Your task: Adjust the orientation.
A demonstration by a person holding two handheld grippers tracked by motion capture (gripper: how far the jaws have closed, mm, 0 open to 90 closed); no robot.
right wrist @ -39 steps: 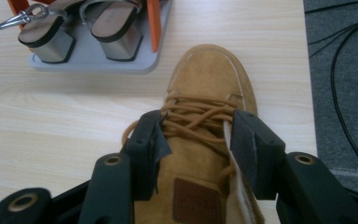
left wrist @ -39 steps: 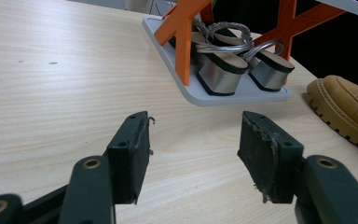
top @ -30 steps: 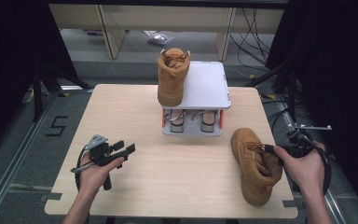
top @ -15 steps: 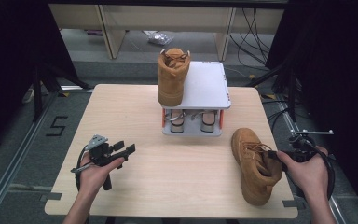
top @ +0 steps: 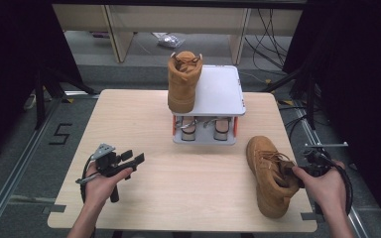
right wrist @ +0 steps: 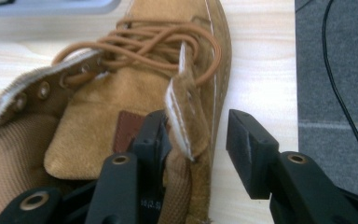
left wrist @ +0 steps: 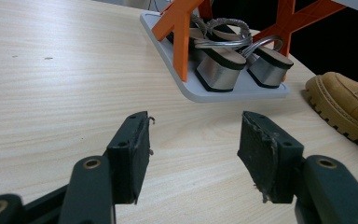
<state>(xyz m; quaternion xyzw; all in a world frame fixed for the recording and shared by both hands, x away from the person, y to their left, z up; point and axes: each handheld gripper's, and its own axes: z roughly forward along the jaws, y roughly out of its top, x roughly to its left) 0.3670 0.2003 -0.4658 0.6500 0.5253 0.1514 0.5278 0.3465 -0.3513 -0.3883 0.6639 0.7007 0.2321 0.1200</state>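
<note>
One tan lace-up boot (top: 183, 82) stands on the white top shelf of a small rack (top: 222, 94). Its mate (top: 270, 173) lies on the table's right side, toe toward the rack. My right gripper (top: 296, 171) is open at this boot's ankle opening. In the right gripper view the gripper (right wrist: 196, 135) straddles the boot's collar (right wrist: 184, 116), one jaw inside and one outside, with a gap left. My left gripper (top: 133, 157) is held open over the table's left side, with nothing between its fingers (left wrist: 130, 149).
A pair of silver-strapped sandals (top: 203, 128) sits on the rack's lower grey tray (left wrist: 191, 88) between orange legs (left wrist: 179, 28). The wooden table (top: 129, 114) is bare on its left and front middle. Its right edge is close to the boot; cables lie on the floor beyond.
My right hand and gripper have shifted a little toward the near edge at the boot's collar. The boot and the left gripper have stayed put.
</note>
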